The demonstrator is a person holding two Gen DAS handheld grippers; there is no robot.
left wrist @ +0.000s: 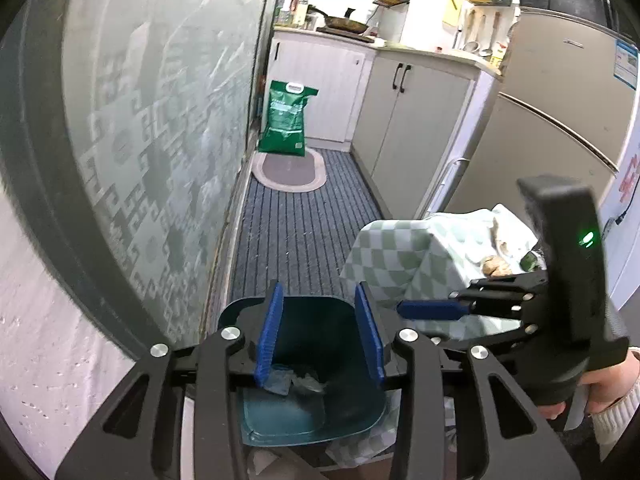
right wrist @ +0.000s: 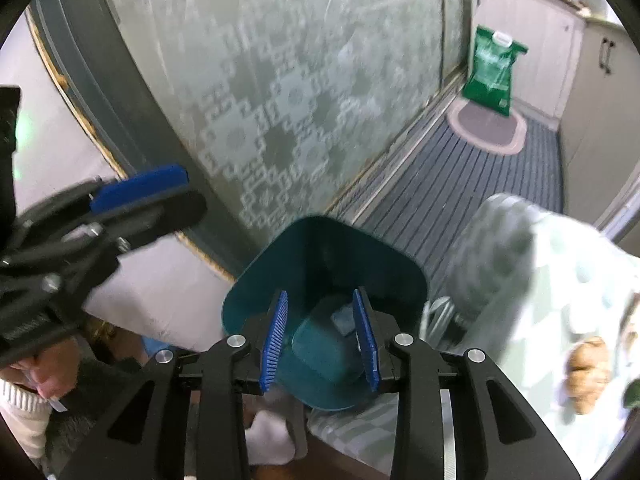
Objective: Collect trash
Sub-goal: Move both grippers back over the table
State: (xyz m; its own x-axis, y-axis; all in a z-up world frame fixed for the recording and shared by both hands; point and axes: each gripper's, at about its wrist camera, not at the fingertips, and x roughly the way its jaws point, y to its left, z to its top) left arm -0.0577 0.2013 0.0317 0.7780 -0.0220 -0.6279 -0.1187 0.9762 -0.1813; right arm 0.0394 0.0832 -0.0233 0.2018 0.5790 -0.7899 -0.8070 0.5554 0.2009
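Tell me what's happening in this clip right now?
A person holds a claw in each hand over a teal trash bin on the floor beside a checked-cloth table. The left claw and right claw are both open and empty above the bin's mouth. Crumpled trash already lies at the bottom of the bin.

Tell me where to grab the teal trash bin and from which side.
Grip the teal bin by its thin upper rim, coming from above with one finger inside and one outside. It stands upright and open-topped on the floor, and its body looks too wide for the jaws.
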